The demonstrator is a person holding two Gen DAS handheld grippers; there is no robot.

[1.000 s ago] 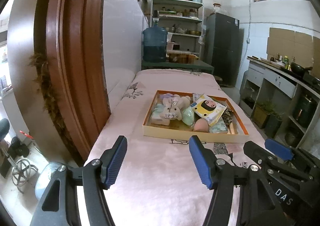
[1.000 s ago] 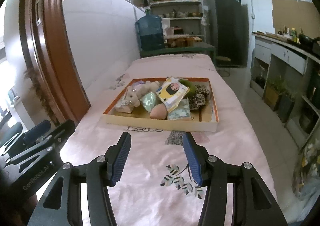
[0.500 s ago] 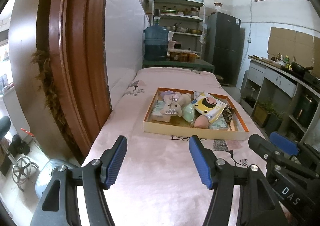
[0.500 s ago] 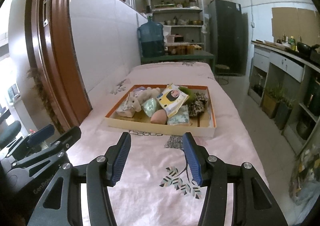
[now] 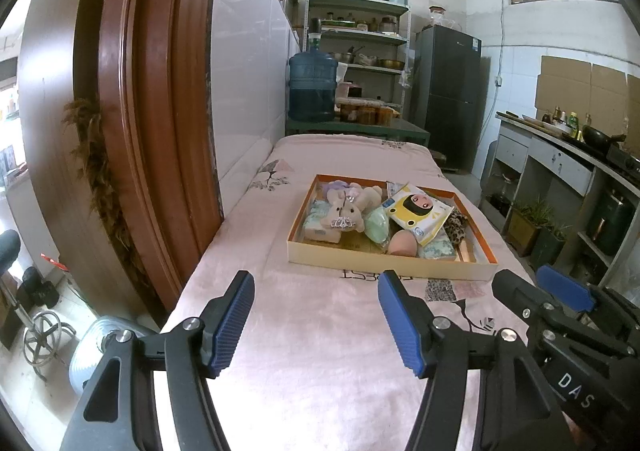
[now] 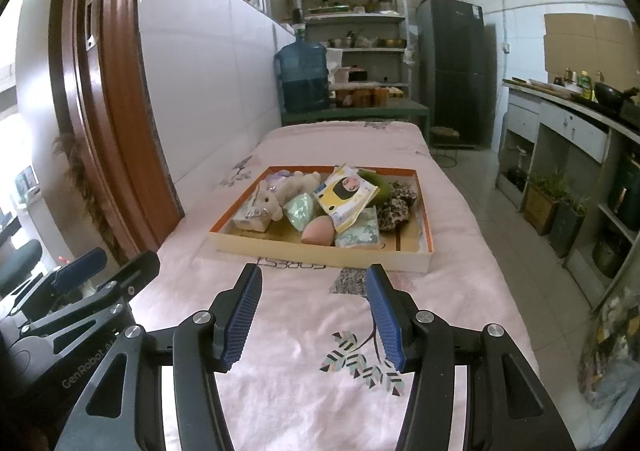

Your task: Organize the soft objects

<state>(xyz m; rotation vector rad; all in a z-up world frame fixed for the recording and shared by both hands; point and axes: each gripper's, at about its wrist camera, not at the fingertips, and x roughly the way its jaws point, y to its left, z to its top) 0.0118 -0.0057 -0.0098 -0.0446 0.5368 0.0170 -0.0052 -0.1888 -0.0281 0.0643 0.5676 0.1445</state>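
My left tongs [image 5: 316, 315] and right tongs [image 6: 312, 311] hang agape, empty, short of the tray [image 6: 320, 247] where the soft toys [image 6: 276, 195] lie gathered.

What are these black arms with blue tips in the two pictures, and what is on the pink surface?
They are hand-held tongs, one in each of a person's hands, each with a camera looking forward along its two fingers. One picture comes from the left tongs, the other from the right tongs. Both are open and hold nothing. On the pink cloth stands a shallow tray. Inside it lie soft things: a plush toy, a yellow packet, a pink sponge and others.
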